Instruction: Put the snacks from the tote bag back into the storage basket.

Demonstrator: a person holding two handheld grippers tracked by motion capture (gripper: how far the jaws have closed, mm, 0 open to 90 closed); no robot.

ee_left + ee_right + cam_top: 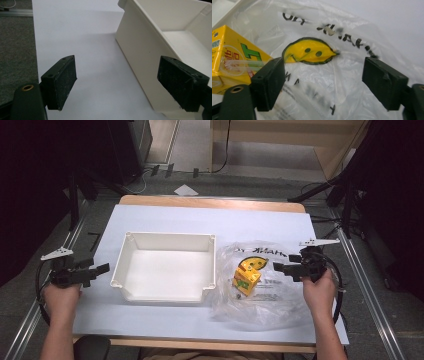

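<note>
**Grippers Apart at Tray and Bag**

Currently positioned at opposite sides of table (200, 220). Left gripper (102, 268) at the left table edge, jaws spread wide, nothing between them; aimed along the outer wall of the white tray (140, 57), just beside it, not touching. Right gripper (278, 268) at the right, jaws likewise wide apart, hovering at the edge of the clear plastic bag (342, 75); no pad seen pressing the film. Bag lying flat on the table, touching the tray's right wall, printed with a yellow smiley (308, 53) and black lettering. Yellow drink carton (246, 280) resting inside the bag, near the tray, straw (242, 63) attached on its side.
</note>
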